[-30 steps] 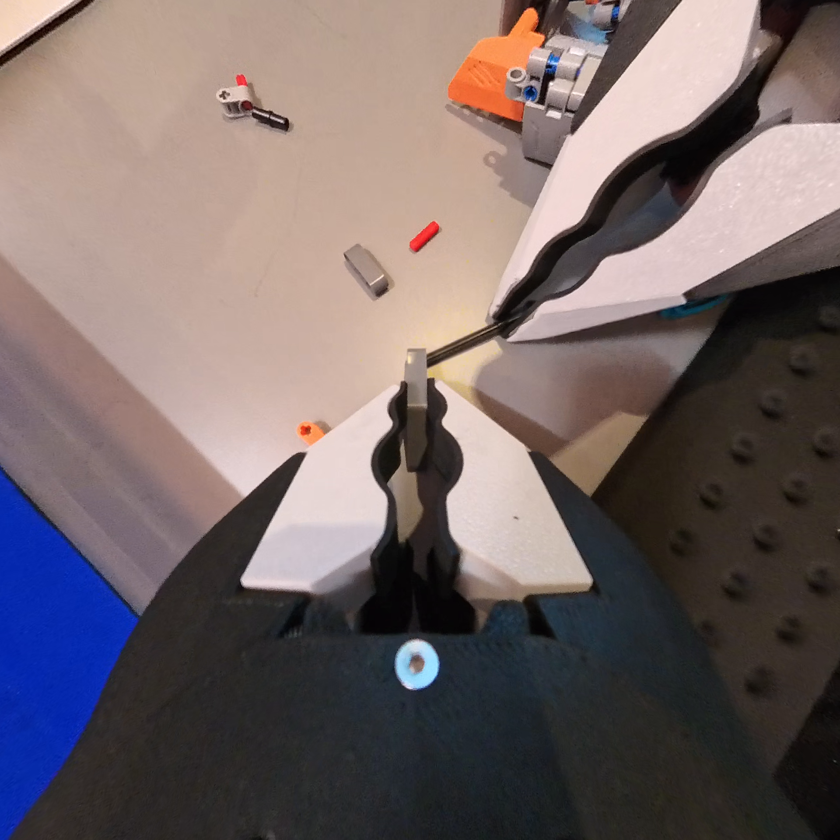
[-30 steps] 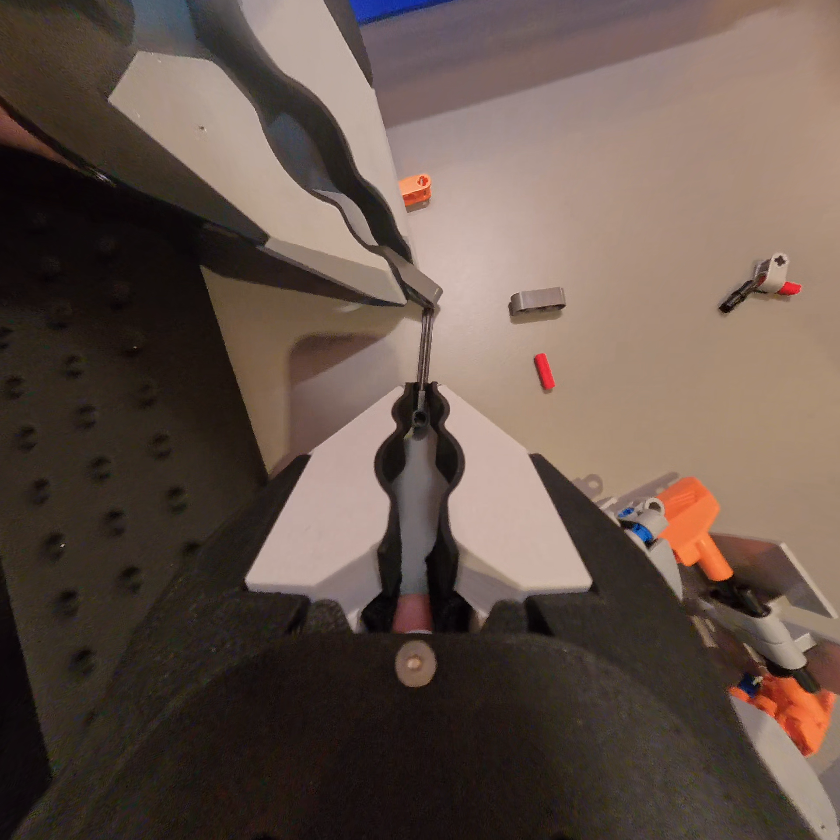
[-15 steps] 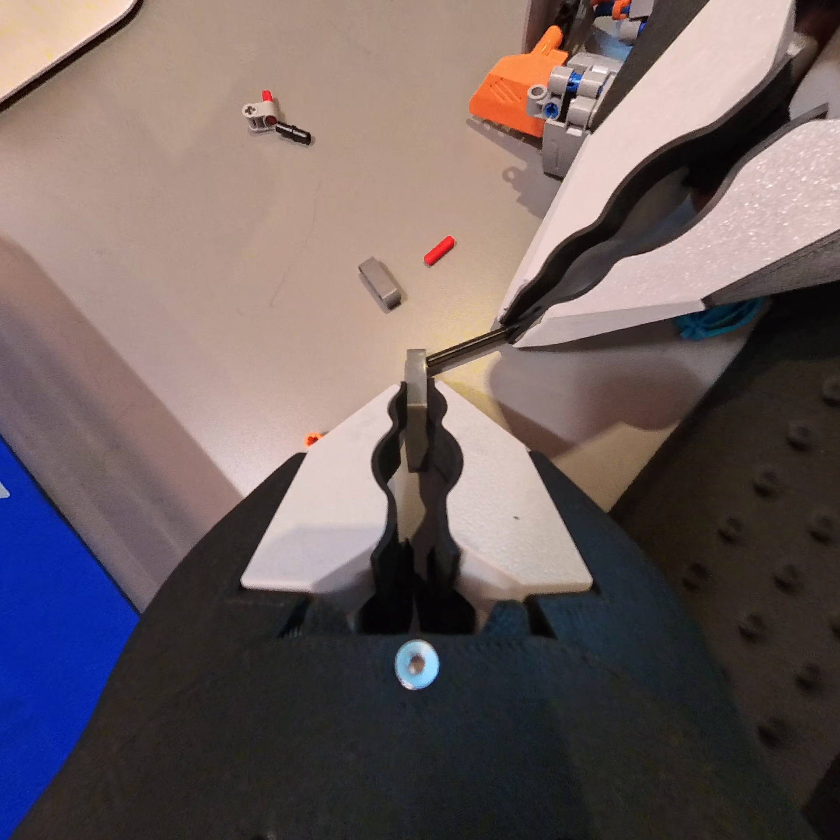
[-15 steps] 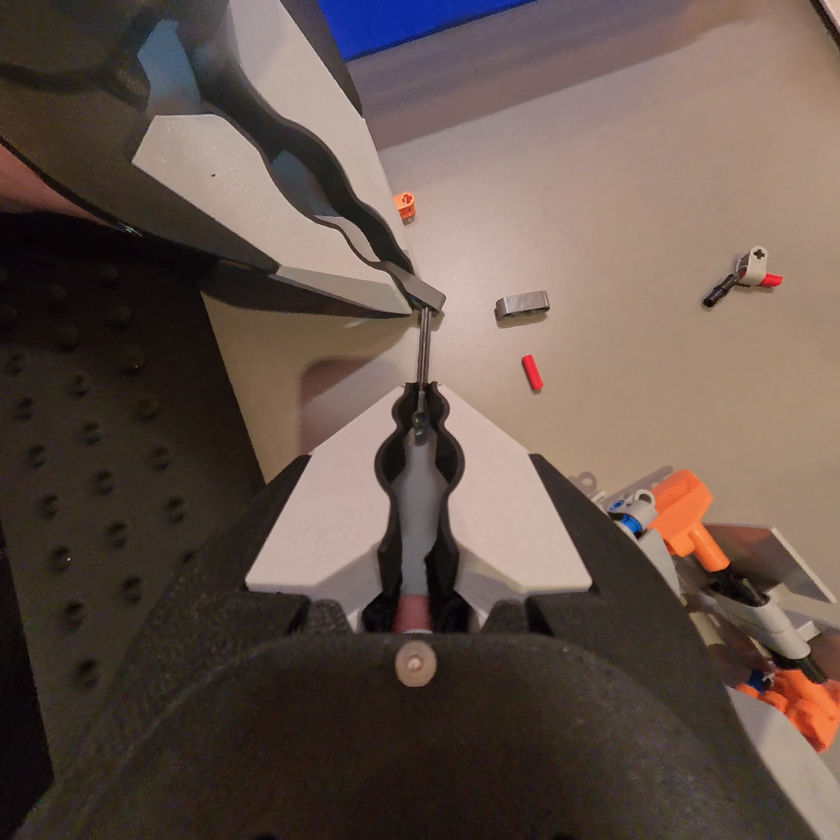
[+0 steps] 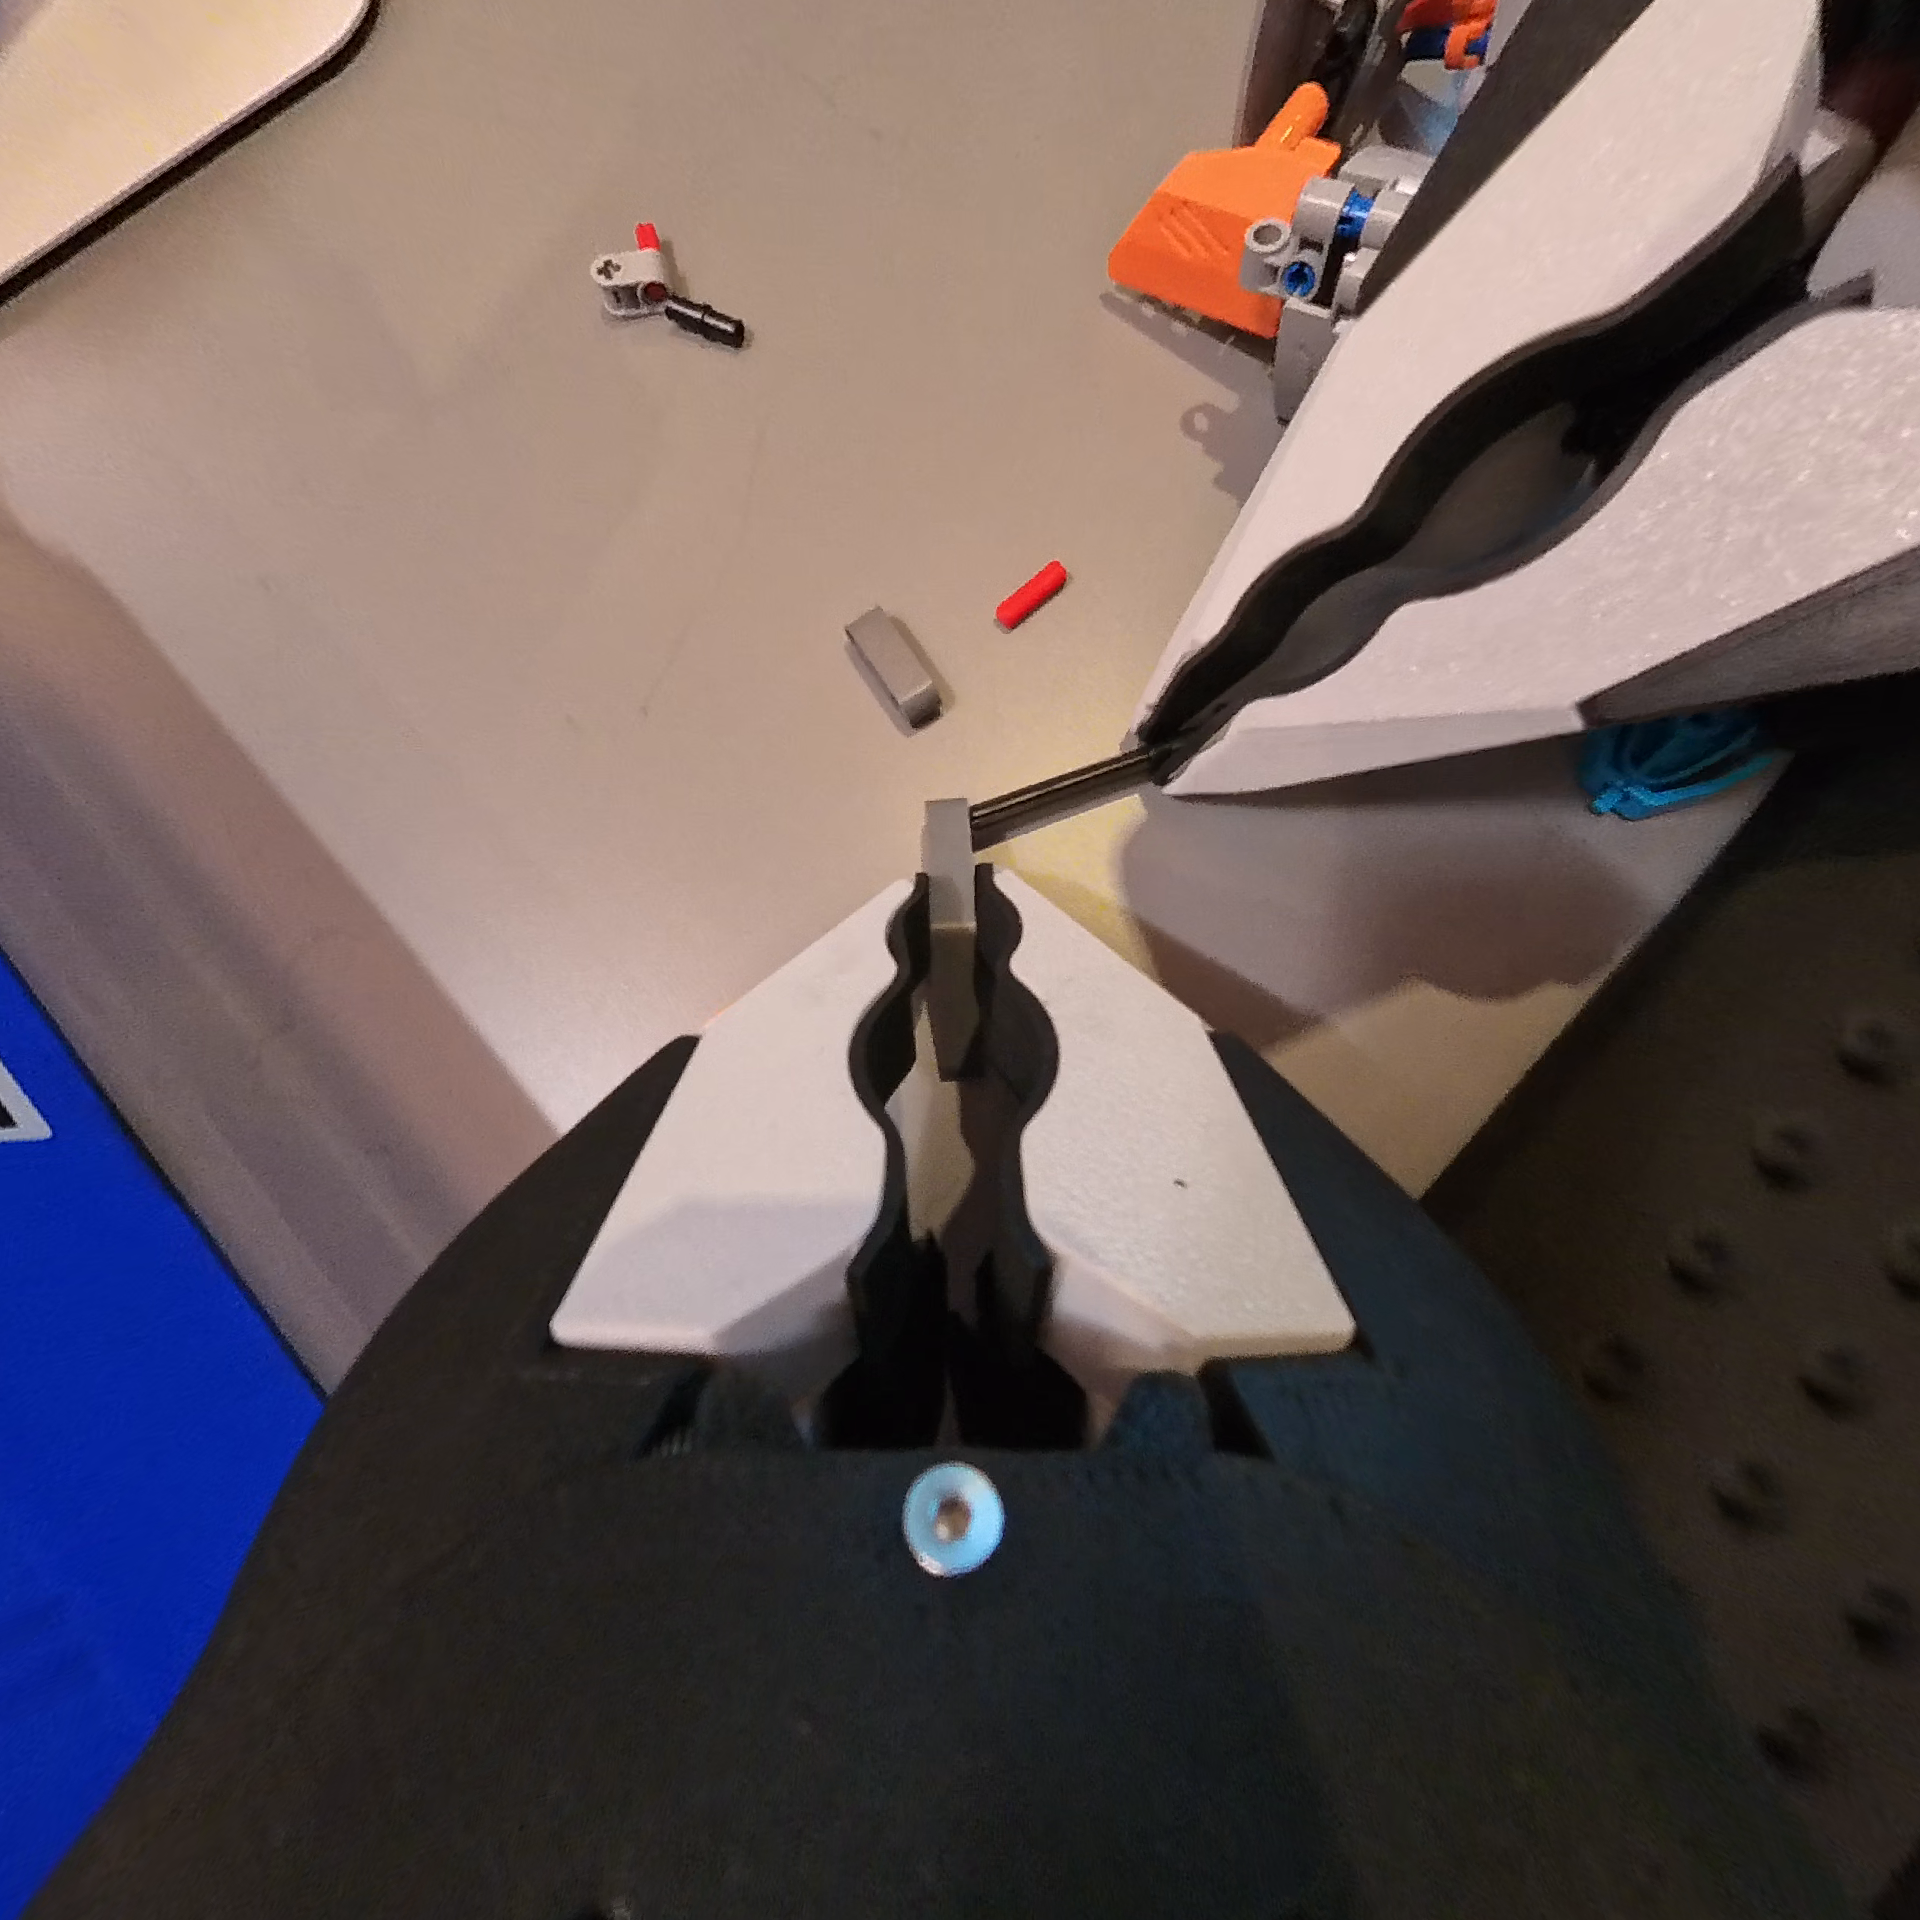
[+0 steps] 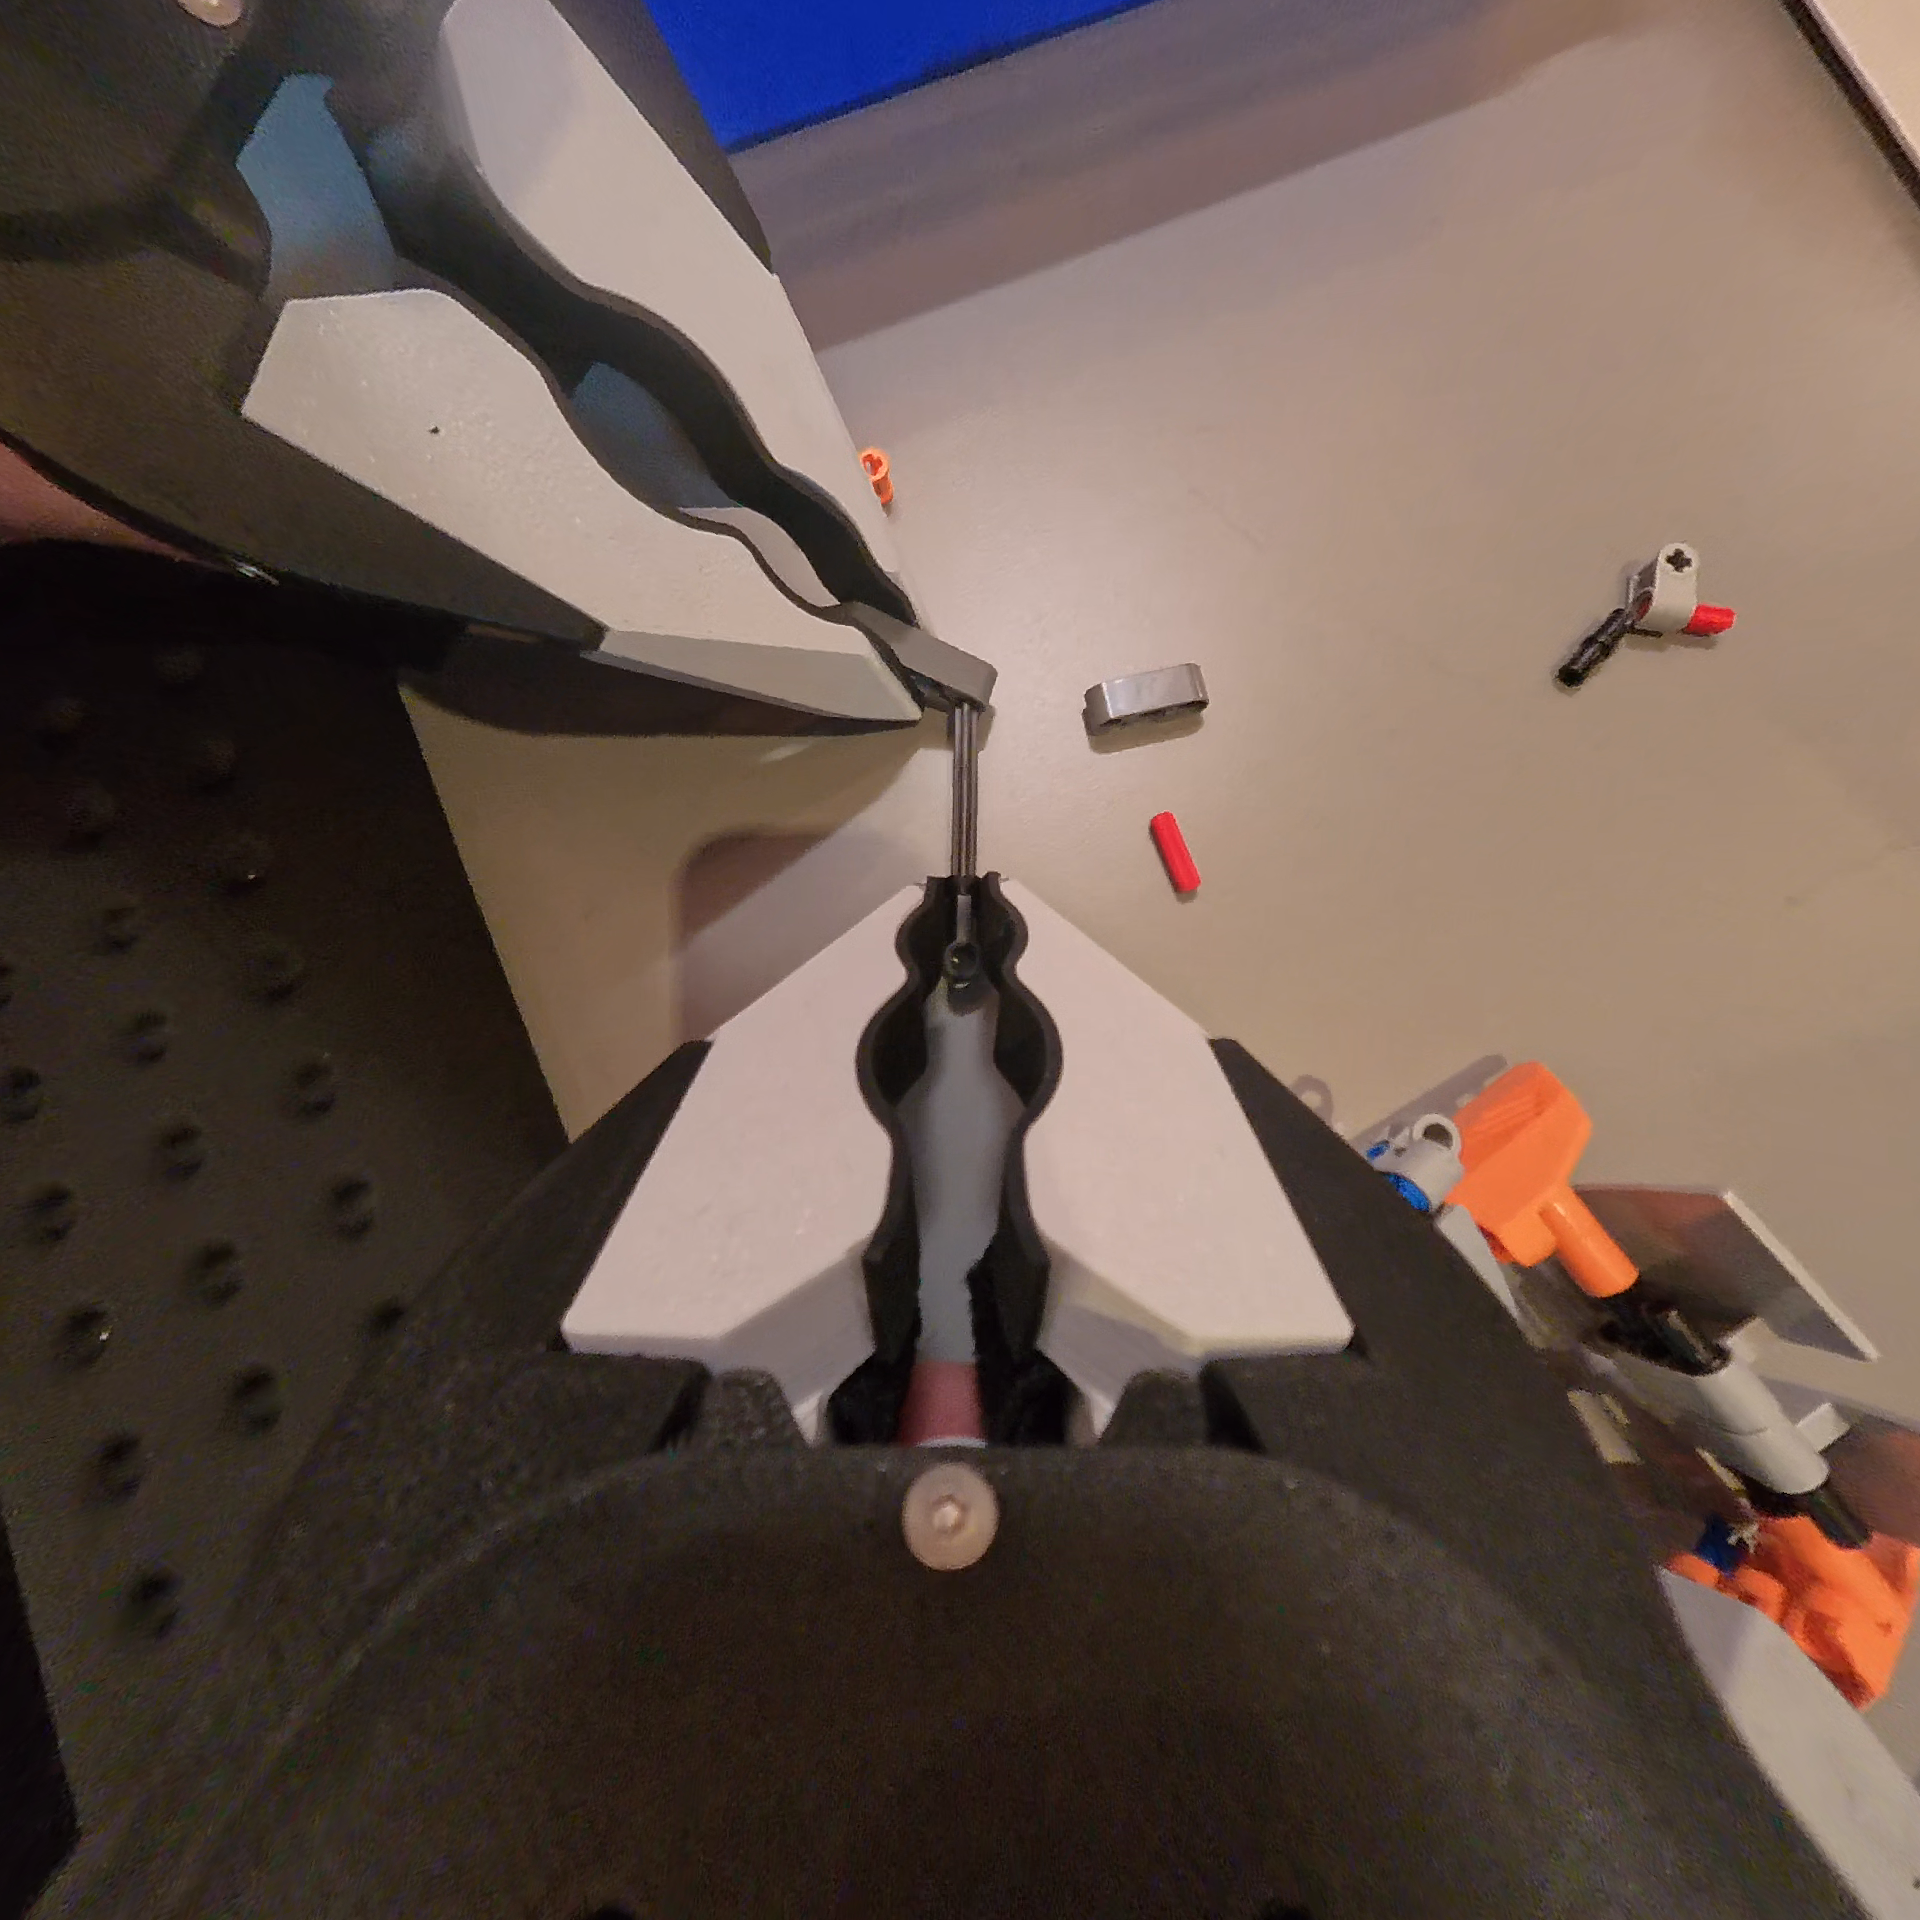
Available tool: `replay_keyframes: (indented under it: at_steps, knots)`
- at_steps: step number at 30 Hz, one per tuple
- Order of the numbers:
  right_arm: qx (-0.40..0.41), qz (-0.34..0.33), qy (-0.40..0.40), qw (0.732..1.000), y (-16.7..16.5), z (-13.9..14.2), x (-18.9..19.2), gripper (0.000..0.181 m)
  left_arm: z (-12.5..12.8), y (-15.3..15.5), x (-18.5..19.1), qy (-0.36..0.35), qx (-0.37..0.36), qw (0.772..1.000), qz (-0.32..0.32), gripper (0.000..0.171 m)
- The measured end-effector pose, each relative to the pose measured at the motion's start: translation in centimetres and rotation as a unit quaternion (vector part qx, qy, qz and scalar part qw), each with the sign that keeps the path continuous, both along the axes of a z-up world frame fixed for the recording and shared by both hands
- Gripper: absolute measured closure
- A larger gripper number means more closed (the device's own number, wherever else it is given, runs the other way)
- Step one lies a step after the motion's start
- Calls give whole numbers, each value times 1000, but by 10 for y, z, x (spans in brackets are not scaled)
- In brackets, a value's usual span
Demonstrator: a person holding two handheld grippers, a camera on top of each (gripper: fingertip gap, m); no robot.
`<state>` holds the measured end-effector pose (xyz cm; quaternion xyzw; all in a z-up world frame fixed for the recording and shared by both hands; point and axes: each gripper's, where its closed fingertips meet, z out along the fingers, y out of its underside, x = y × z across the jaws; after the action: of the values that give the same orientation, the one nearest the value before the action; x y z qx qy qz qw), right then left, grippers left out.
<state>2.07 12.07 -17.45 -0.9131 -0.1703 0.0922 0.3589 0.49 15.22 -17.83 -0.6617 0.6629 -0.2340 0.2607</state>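
My left gripper [image 5: 948, 883] is shut on a small grey beam [image 5: 948, 914] that stands upright between its fingertips. My right gripper [image 6: 964, 888] is shut on a thin black axle [image 6: 964, 795]. The axle's far end meets the side of the grey beam [image 6: 940, 657], held above the table. In the left wrist view the right gripper [image 5: 1153, 746] comes in from the right with the axle [image 5: 1060, 795]. In the right wrist view the left gripper [image 6: 914, 649] comes in from the upper left.
On the beige table [image 5: 520, 520] lie a loose grey beam [image 5: 894, 668], a red pin [image 5: 1031, 595], a white connector with black and red pins [image 5: 665, 286], a small orange bush [image 6: 876, 476], and an orange-and-grey brick assembly [image 5: 1236, 244]. A black perforated mat [image 6: 208, 1039] lies beside it. Left tips to right tips: about 4 cm.
Both grippers have kept their hold and stayed joined at beam and axle. The views have shifted slightly, so the table parts sit a little farther along.
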Motion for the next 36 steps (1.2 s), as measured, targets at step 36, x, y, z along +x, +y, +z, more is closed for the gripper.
replay_keyframes:
  at_steps: [36]
  knots:
    - [-7, 22, 64, 998, 3, -1, -2, 178, -1, 2, 6, -3, 84, 996, -34, 166]
